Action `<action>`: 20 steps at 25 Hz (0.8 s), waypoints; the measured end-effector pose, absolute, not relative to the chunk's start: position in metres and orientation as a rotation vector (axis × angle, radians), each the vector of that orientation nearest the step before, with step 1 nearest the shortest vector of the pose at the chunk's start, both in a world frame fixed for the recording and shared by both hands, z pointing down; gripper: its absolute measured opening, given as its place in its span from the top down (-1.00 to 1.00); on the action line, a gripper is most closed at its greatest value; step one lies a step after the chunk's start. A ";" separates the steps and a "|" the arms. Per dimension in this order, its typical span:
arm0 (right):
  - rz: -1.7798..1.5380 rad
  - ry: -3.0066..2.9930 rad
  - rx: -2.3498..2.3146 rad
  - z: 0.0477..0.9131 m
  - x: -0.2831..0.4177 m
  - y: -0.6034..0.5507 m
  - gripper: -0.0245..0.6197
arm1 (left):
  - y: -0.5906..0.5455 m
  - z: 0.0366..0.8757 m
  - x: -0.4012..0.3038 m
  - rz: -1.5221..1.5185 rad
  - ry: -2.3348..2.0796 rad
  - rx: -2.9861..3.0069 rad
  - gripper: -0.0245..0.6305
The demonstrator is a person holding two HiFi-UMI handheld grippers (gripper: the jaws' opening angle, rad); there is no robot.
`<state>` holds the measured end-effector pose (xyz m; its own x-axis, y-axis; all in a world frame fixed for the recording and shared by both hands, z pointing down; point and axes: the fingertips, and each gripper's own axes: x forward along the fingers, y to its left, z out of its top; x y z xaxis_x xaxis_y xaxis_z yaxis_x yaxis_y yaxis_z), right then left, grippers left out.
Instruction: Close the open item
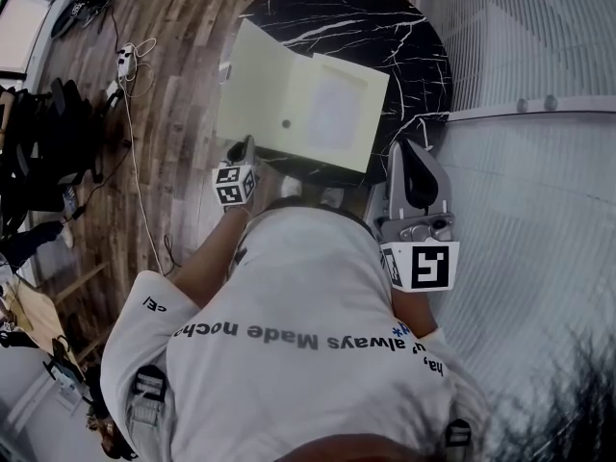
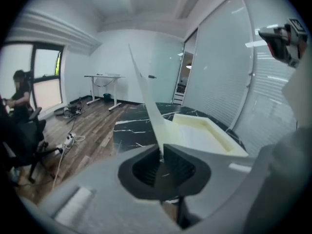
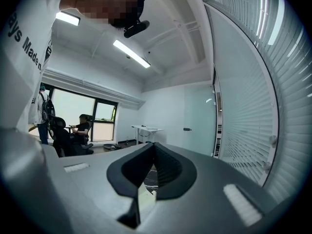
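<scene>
**Task item.** A pale yellow box [image 1: 337, 114] is found open on a round black marble table [image 1: 385, 17]. Its shallow tray [image 2: 204, 133] lies flat on the tabletop, towards the right. The lid [image 1: 260, 94] stands out from the tray's left side and is raised off the table. It is not closed over the tray. A small dark dot is noted on the lid's inner face, near its near edge.

**Left gripper.** The left gripper [image 1: 247, 150] is placed at the near left corner of the lid. In the left gripper view its jaws are seen clamped on the lid's thin edge. The lid is seen edge-on there, rising from between the pads as a narrow pale sheet. The tray is seen just beyond the jaws and to their right.

**Right gripper.** The right gripper [image 1: 414, 152] is held at the table's near right edge, just beside the tray's near right corner and clear of the box. In the right gripper view its jaws are seen closed together at the tips, with nothing gripped between them.

**Surroundings.** A wooden floor [image 1: 173, 27] is recorded on the left of the table, with a white power strip [image 1: 126, 59] and its cable lying on it. A ribbed glass partition [image 1: 539, 37] is recorded on the right. A seated person [image 2: 19, 99] is seen by a far window.
</scene>
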<state>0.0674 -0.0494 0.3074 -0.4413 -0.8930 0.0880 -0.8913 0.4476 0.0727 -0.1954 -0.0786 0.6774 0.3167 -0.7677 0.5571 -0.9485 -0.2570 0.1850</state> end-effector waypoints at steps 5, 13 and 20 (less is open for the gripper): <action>-0.025 -2.574 1.604 0.304 0.072 -0.048 0.92 | -0.076 0.666 -0.172 0.728 -1.517 2.243 0.84; -0.010 -2.568 1.615 0.306 0.079 -0.041 0.92 | -0.068 0.662 -0.132 1.096 -1.401 2.413 0.84; 0.000 -2.559 1.630 0.308 0.092 -0.038 0.92 | -0.055 0.671 -0.076 1.323 -1.163 2.541 0.82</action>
